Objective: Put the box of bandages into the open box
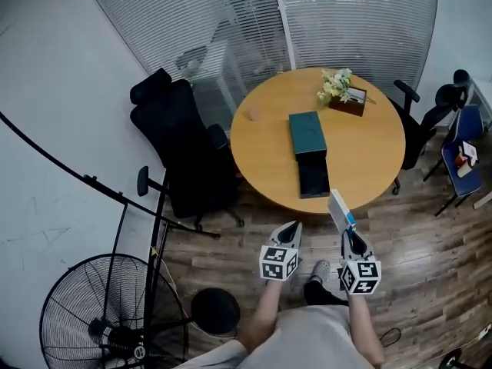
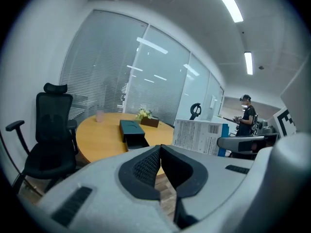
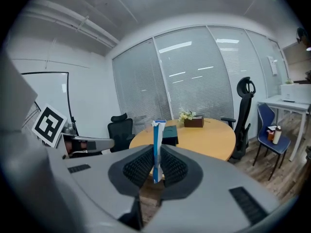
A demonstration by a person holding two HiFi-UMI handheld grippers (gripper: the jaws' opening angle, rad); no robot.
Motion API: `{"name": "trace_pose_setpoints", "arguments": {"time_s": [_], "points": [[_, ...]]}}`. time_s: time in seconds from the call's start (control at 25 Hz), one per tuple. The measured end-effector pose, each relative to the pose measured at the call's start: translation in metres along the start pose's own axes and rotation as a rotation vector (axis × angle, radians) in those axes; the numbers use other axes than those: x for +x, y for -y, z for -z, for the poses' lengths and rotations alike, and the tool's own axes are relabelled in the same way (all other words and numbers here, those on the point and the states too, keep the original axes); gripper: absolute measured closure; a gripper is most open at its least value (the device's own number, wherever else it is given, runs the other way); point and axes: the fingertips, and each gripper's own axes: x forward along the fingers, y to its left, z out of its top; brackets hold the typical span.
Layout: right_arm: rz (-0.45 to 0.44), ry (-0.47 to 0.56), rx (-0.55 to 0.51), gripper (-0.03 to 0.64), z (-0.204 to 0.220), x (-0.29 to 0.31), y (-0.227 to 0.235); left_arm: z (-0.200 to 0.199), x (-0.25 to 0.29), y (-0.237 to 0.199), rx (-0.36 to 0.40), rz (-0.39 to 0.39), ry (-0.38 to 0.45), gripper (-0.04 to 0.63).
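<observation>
My right gripper (image 1: 350, 235) is shut on the box of bandages (image 1: 341, 210), a flat white and blue carton that stands edge-on between the jaws (image 3: 157, 149). It hangs over the wooden floor, just short of the round table's near edge. The same carton (image 2: 200, 136) shows at the right in the left gripper view. The open box (image 1: 314, 177), dark and shallow, lies on the table (image 1: 369, 156) near its front edge, with its teal lid (image 1: 307, 133) just beyond it. My left gripper (image 1: 289, 234) is shut on nothing, beside the right one.
A black office chair (image 1: 183, 148) stands left of the table, more chairs (image 1: 430, 121) to the right. A flower arrangement in a brown box (image 1: 344, 94) and a small cup (image 1: 254, 114) sit on the table's far side. A standing fan (image 1: 100, 314) is at lower left. A person (image 2: 247, 115) stands far off.
</observation>
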Motion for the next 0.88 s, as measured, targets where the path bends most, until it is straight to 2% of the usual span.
{"name": "trace_pose_setpoints", "arguments": {"time_s": [0.16,0.36,0.52,0.6,0.72,0.88], "points": [[0.005,0.043,0.095,0.580,-0.018,0.025,0.015,-0.018,0.015,-0.012,0.021,-0.001,-0.003,0.586],[-0.005,0.066,0.087,0.579,-0.042,0.061,0.033,-0.041,0.038,-0.033,0.050,-0.029,0.001,0.586],[-0.027,0.073,0.188,0.580,-0.049,0.084,0.051,-0.049,0.057,-0.042,0.083,-0.029,-0.026,0.586],[-0.035,0.073,0.200,0.580,-0.051,0.095,0.059,-0.052,0.066,-0.047,0.093,-0.028,-0.046,0.586],[-0.033,0.070,0.187,0.580,-0.055,0.112,0.073,-0.059,0.079,-0.057,0.073,-0.028,-0.051,0.586],[-0.040,0.064,0.158,0.580,-0.061,0.131,0.082,-0.073,0.090,-0.064,0.029,-0.026,-0.011,0.586]]}}
